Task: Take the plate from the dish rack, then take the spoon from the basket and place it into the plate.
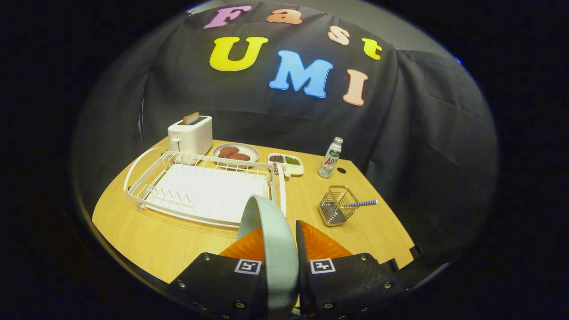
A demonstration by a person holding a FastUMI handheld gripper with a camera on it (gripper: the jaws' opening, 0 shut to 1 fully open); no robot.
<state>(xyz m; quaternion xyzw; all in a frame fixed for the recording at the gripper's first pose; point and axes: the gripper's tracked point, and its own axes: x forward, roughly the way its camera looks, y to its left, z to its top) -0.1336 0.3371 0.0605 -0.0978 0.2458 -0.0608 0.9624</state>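
Note:
A pale green plate (272, 235) stands on edge between my two fingers, and my gripper (278, 242) is shut on it above the wooden table. Beyond the fingers, to the left, lies the white wire dish rack (204, 189), its slots bare. To the right of the fingers a small metal wire basket (335, 206) stands on the table. A spoon with a striped blue-and-white handle (362, 203) leans out of the basket toward the right.
At the back of the wooden table (146, 240) stand a white toaster (190, 135) with a slice of bread, a plate of brown patties (235, 153), a small two-part dish (286, 162) and a white bottle (330, 158).

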